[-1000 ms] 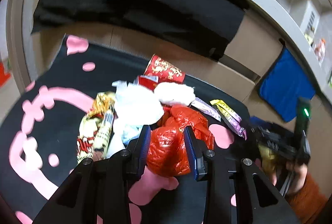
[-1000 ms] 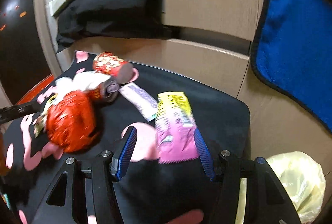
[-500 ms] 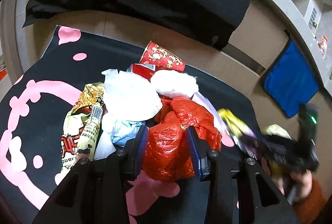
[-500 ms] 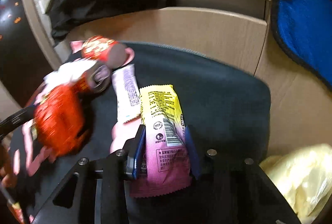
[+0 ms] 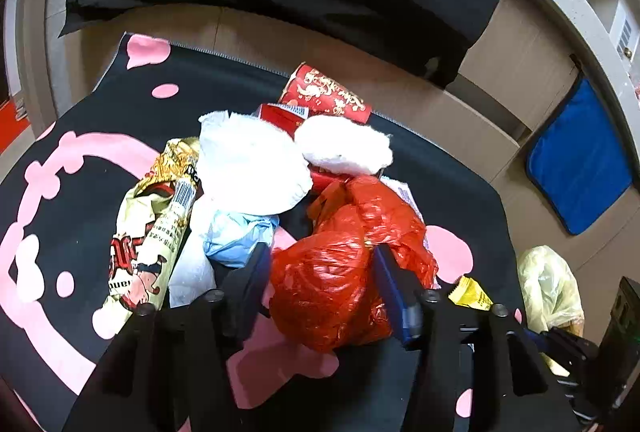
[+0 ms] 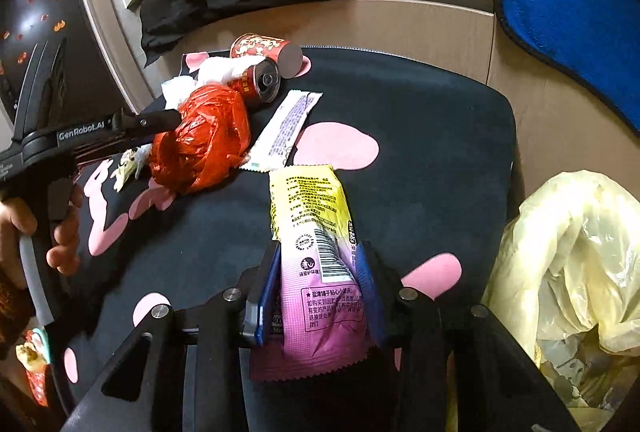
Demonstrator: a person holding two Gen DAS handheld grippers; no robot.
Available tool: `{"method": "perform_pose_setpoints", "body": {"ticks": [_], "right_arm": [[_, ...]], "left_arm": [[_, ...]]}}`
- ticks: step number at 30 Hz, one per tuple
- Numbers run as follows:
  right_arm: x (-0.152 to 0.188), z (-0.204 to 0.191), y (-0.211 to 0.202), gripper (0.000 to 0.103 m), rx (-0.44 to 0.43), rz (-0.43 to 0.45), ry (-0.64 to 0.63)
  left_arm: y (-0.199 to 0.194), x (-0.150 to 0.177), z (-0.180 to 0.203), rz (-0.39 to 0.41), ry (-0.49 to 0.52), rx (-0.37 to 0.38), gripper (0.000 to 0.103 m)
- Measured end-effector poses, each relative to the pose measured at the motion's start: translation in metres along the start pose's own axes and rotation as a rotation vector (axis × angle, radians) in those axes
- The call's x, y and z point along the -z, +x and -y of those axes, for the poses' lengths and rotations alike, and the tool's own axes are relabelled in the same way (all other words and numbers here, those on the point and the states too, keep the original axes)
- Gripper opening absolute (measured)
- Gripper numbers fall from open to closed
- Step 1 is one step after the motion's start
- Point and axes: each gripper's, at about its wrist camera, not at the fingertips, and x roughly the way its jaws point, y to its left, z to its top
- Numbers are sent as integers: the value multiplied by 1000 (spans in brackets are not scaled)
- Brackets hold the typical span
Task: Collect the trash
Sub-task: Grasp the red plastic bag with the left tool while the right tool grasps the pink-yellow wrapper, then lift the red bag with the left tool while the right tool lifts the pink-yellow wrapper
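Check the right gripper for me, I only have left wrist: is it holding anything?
Observer: Yes. The right gripper has just been closing its jaws, and the pads now pinch a yellow-and-pink snack wrapper on both edges.
Operator: Trash bag open?
Observer: The pale yellow bag sits to the right of the wrapper with its mouth open.
Operator: What's behind the red bag? Blocked for me.
Observer: A red can lies on its side behind the red plastic bag, with its opened top facing the right wrist camera.
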Motion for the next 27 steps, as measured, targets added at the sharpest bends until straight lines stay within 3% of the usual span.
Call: {"method": "perform_pose_setpoints", "body": {"ticks": [1, 3, 6, 11, 16, 20, 27], "right_arm": [[1, 0, -1, 35, -6, 3, 4], [3, 2, -4, 36, -11, 8, 8], [6, 1, -6, 36, 1, 15, 8], [8, -6, -14, 39, 22, 39, -37], [7, -13, -25, 43, 37, 83, -84], [0, -18, -22, 44, 52, 83, -106], [-11, -28, 9, 44, 88, 25, -160]], "left_arm": [[2, 0, -1, -16, -10, 7, 69], [9, 2, -7, -86, -64, 76, 72], [9, 5, -14, -122, -143, 153, 60], [-14, 9, -1, -54, -58, 106, 51], [-48, 16, 15, 31, 42, 88, 50], [-72, 23, 30, 117, 155, 13, 50], [-83, 30, 30, 111, 169, -26, 50]]}}
